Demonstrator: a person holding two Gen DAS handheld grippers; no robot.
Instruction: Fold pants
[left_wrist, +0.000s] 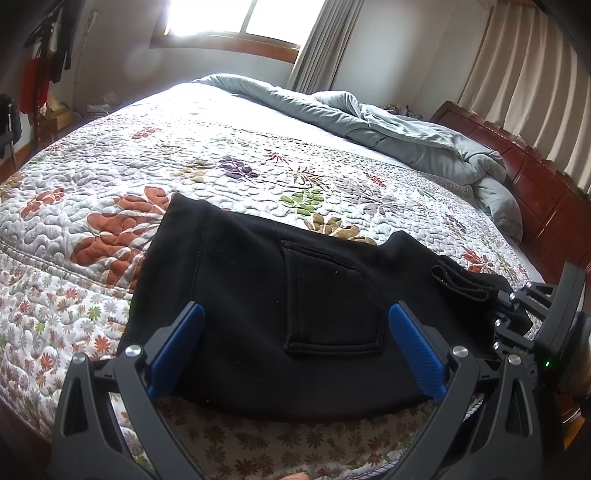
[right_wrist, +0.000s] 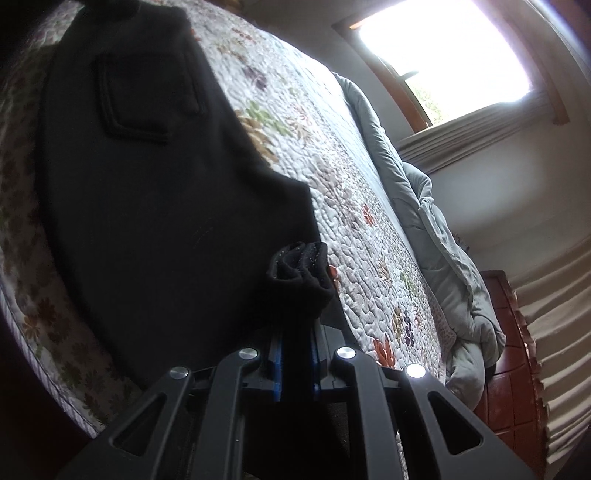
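Observation:
The black pants (left_wrist: 258, 273) lie folded on the floral quilt, back pocket (left_wrist: 328, 302) facing up. My left gripper (left_wrist: 295, 325) is open, its blue pads (left_wrist: 181, 347) spread above the near edge of the pants, holding nothing. My right gripper (right_wrist: 297, 343) is shut on a bunched end of the pants (right_wrist: 299, 273) at their right side; it shows at the right edge of the left wrist view (left_wrist: 517, 314). In the right wrist view the pants (right_wrist: 155, 206) stretch away from the fingers, pocket (right_wrist: 144, 99) visible.
The bed's floral quilt (left_wrist: 184, 155) spreads around the pants. A grey duvet (left_wrist: 406, 136) is piled along the far right by the wooden headboard (left_wrist: 535, 192). Curtains and a bright window (left_wrist: 236, 18) are behind. Clothes hang at the far left.

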